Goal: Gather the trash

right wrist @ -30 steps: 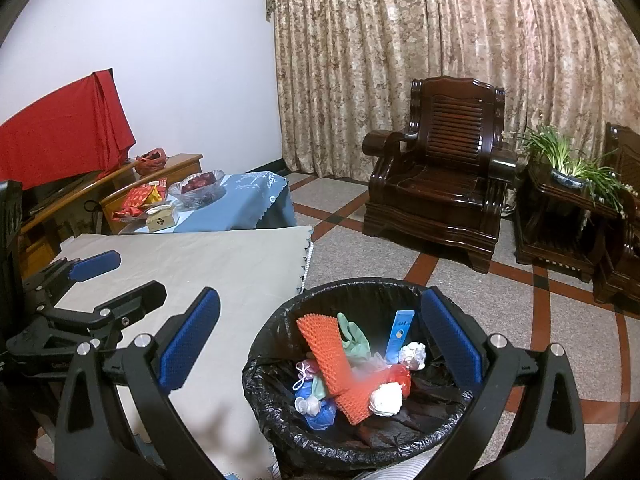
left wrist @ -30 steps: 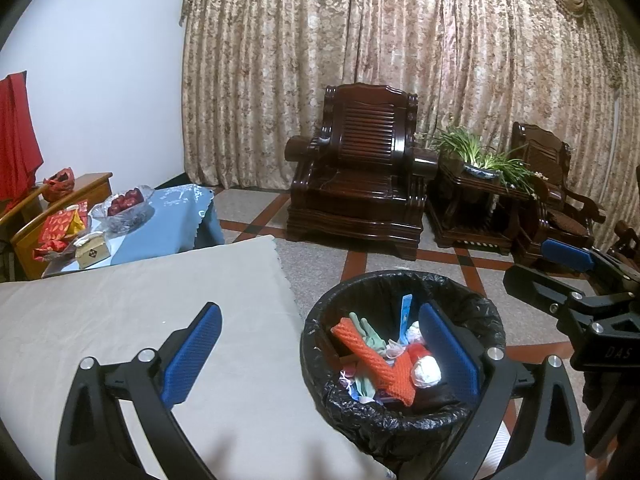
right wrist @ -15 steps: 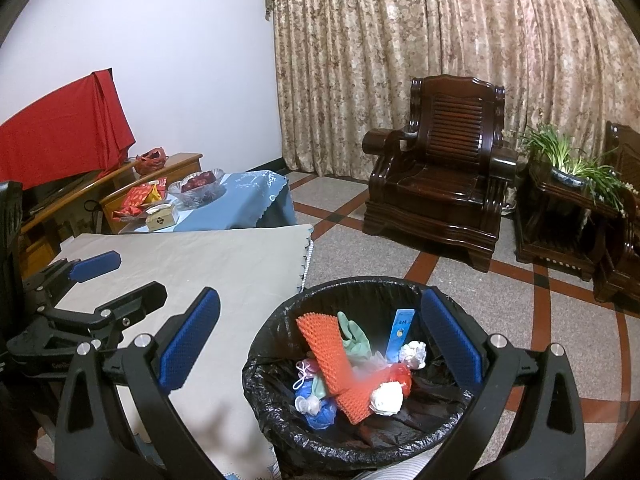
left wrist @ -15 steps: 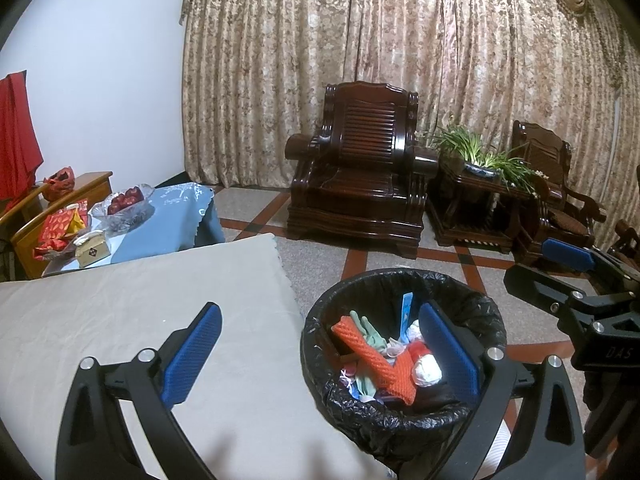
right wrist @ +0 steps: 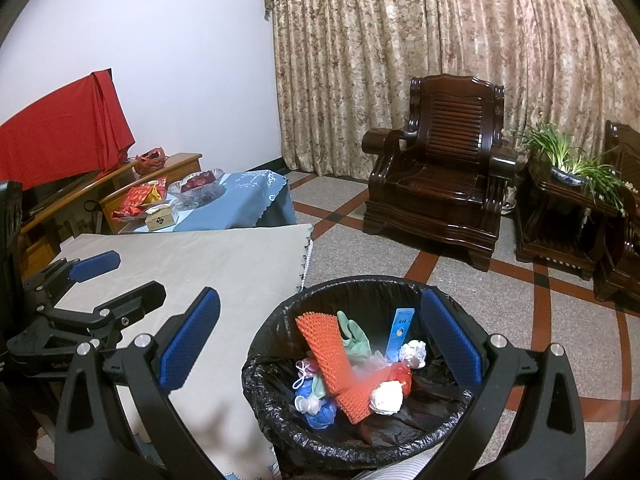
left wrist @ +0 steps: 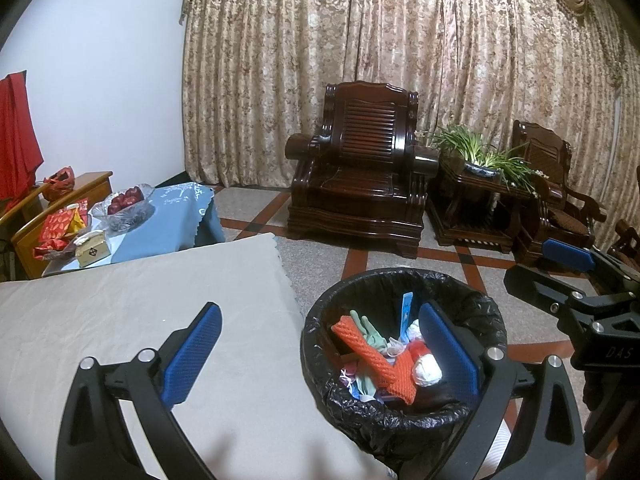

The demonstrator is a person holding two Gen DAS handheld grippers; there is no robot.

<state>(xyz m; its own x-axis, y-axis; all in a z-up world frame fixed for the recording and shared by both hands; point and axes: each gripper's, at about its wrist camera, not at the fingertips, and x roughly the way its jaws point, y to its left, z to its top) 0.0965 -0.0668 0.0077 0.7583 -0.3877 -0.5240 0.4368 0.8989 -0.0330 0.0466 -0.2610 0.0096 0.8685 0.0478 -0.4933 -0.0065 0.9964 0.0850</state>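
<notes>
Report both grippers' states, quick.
Left gripper: open, holding nothing.
Right gripper: open, holding nothing, above the trash bin.

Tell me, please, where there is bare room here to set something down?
The beige tabletop lies bare from its scalloped edge beside the trash bin to the blue-clothed side table. That side table is crowded with a glass bowl, box and red packets.

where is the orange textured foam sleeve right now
The orange textured foam sleeve lies inside the black-lined trash bin on the floor, right of the grey mat, leaning against a pale green rubber glove, above crumpled white paper balls.
</notes>
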